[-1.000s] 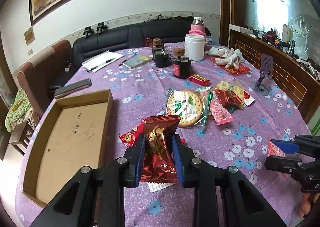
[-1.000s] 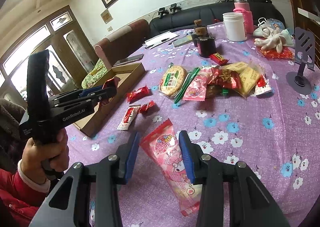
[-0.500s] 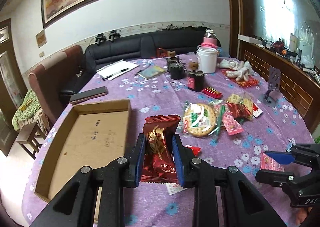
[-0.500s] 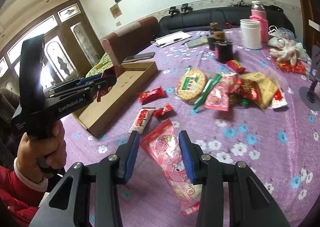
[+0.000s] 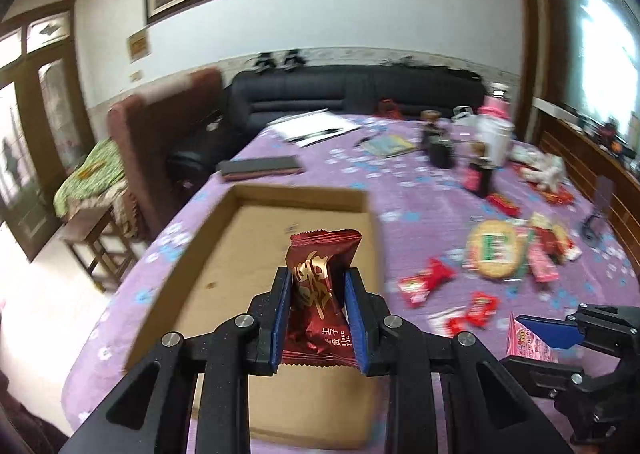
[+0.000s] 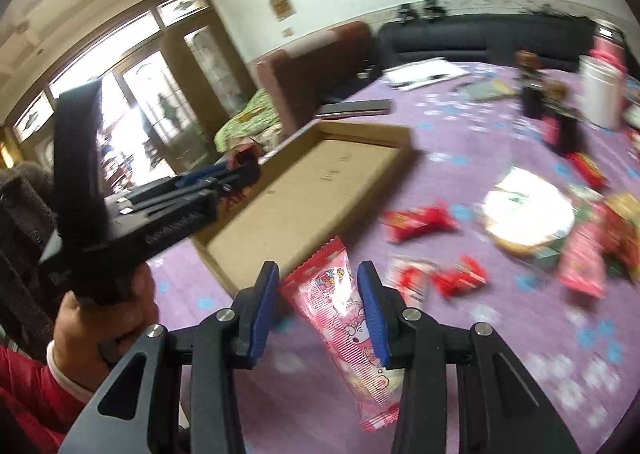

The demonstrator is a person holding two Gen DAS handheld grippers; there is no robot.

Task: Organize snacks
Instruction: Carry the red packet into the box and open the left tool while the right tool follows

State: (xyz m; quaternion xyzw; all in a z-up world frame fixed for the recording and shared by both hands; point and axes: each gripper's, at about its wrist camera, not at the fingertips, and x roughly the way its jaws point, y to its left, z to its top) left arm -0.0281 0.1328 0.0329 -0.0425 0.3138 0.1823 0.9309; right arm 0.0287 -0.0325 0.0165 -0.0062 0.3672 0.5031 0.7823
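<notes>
My left gripper [image 5: 316, 318] is clenched on a dark red foil snack packet with gold lettering [image 5: 318, 294]; both blue pads press its sides, and its long axis runs upright, away from me. This packet sits directly over the shallow brown cardboard tray [image 5: 200, 254], above the tray's near half, so I judge that the release needs only a descent.

My right gripper [image 6: 318, 310] grasps a long pink cartoon-printed snack pouch [image 6: 344, 318], with its long axis slanting from upper left to lower right between the pads. The pouch's top corner just overlaps the tray's [image 6: 304, 197] near corner in the right wrist view; the tray floor lies ahead and to the left. The left gripper [image 6: 240, 173] is therefore the nearer to deposit.

Farther out on the purple floral tablecloth [image 5: 420, 205], small red sweets [image 5: 426, 282] and a round biscuit pack [image 5: 496, 254] remain loose, well right of the tray.
</notes>
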